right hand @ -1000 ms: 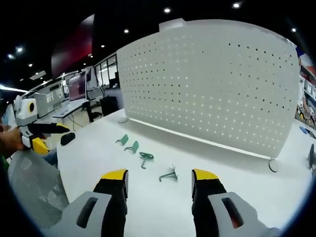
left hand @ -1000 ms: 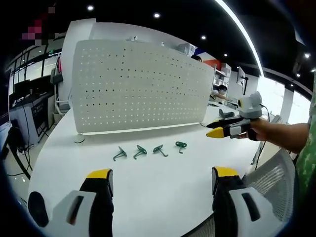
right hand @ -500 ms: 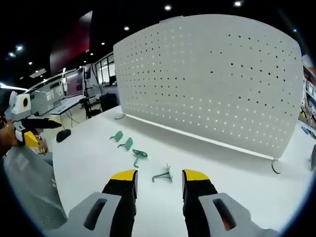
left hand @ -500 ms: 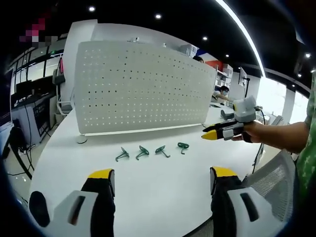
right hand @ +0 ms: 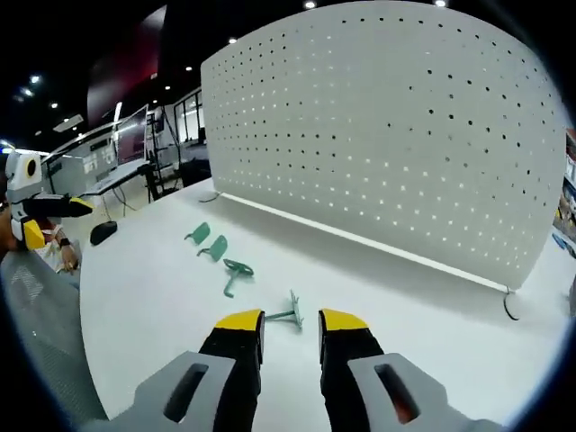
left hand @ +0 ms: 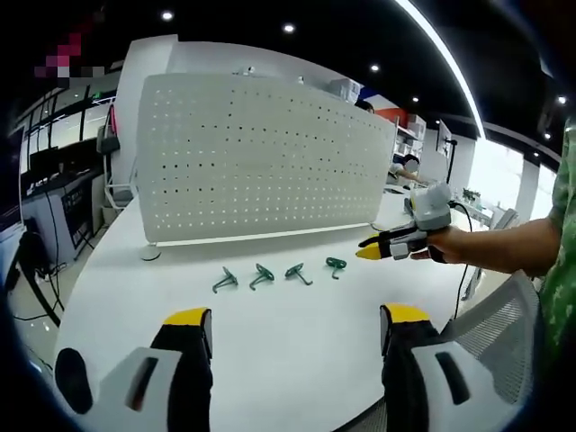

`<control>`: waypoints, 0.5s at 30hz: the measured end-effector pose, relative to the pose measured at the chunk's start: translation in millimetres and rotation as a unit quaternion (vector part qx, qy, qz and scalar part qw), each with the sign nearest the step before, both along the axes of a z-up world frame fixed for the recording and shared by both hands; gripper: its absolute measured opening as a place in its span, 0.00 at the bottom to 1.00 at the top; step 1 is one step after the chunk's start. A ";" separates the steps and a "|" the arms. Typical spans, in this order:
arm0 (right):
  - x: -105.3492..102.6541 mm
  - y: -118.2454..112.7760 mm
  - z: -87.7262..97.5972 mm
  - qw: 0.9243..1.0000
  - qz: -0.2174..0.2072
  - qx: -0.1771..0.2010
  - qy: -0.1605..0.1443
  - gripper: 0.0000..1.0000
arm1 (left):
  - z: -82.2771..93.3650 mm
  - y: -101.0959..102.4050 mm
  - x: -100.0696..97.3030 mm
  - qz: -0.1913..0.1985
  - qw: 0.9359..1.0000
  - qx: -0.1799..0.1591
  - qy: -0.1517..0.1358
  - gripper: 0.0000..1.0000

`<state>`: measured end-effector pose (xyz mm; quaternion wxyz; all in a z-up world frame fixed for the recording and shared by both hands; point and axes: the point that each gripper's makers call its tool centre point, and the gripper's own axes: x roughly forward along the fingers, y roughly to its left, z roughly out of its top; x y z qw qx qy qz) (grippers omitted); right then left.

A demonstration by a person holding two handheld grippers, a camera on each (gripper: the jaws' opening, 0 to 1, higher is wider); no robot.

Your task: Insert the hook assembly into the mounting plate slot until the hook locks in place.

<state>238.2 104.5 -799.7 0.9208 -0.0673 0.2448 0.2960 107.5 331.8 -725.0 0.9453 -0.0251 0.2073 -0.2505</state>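
Left gripper view: the left gripper [left hand: 292, 328] rises from the bottom edge with its yellow-tipped jaws spread wide and nothing between them. Across the middle of the frame, four green hooks [left hand: 262, 275] lie in a row on the white table [left hand: 297, 360], below the upright perforated mounting plate [left hand: 261, 157]. At centre right, the right gripper [left hand: 371, 252] reaches in just right of the rightmost hook [left hand: 336, 265].

Right gripper view: the right gripper [right hand: 290, 319] at bottom centre has its jaws partly closed, a narrow gap remaining, the nearest hook [right hand: 288, 313] lying between their tips, not visibly clamped. Three more hooks [right hand: 214, 249] trail toward the left, with the plate [right hand: 387, 135] filling the upper frame. The left gripper [right hand: 54, 211] shows at the far left edge.
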 end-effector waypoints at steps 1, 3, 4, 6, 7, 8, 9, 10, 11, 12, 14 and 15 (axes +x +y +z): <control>1.2 -0.1 -2.8 1.000 0.001 -0.001 0.002 0.22 | 0.2 0.0 0.0 0.000 1.000 0.000 0.000 0.77; 2.3 0.2 -5.7 1.000 0.002 -0.002 0.004 0.21 | 0.3 0.3 0.0 0.001 1.000 0.003 -0.002 0.77; 2.5 0.7 -7.4 1.000 0.003 -0.003 0.006 0.21 | 0.6 0.4 0.0 0.001 1.000 0.003 -0.002 0.77; 2.6 2.0 -10.6 1.000 0.006 -0.007 0.007 0.20 | 0.9 1.0 0.2 0.003 1.000 0.003 -0.003 0.77; 3.0 1.9 -12.8 1.000 0.007 -0.011 0.007 0.19 | 0.9 1.2 0.3 0.003 1.000 0.003 -0.003 0.77; 3.1 1.5 -14.9 1.000 0.009 -0.018 0.007 0.17 | 0.9 1.2 0.1 0.003 1.000 0.003 -0.003 0.76; 3.4 1.9 -17.2 0.999 0.016 -0.030 0.003 0.16 | 0.7 0.9 -0.2 0.003 1.000 0.004 -0.003 0.76; 3.5 2.7 -18.7 0.999 0.019 -0.032 0.002 0.15 | 0.5 1.1 -0.3 0.002 1.000 0.005 -0.003 0.76; 3.8 3.0 -20.6 0.999 0.019 -0.033 0.003 0.15 | 0.6 1.0 -0.4 0.002 1.000 0.005 -0.003 0.76; 5.1 2.2 -23.6 0.999 0.020 -0.036 0.004 0.14 | 0.7 0.6 -0.6 0.002 1.000 0.006 -0.004 0.76; 6.4 -0.1 -28.5 0.999 0.018 -0.042 0.010 0.13 | 0.6 0.7 -0.9 0.002 1.000 0.006 -0.004 0.76; 7.3 -0.5 -29.4 0.999 0.018 -0.042 0.011 0.12 | 0.6 0.7 -0.9 0.002 1.000 0.006 -0.004 0.76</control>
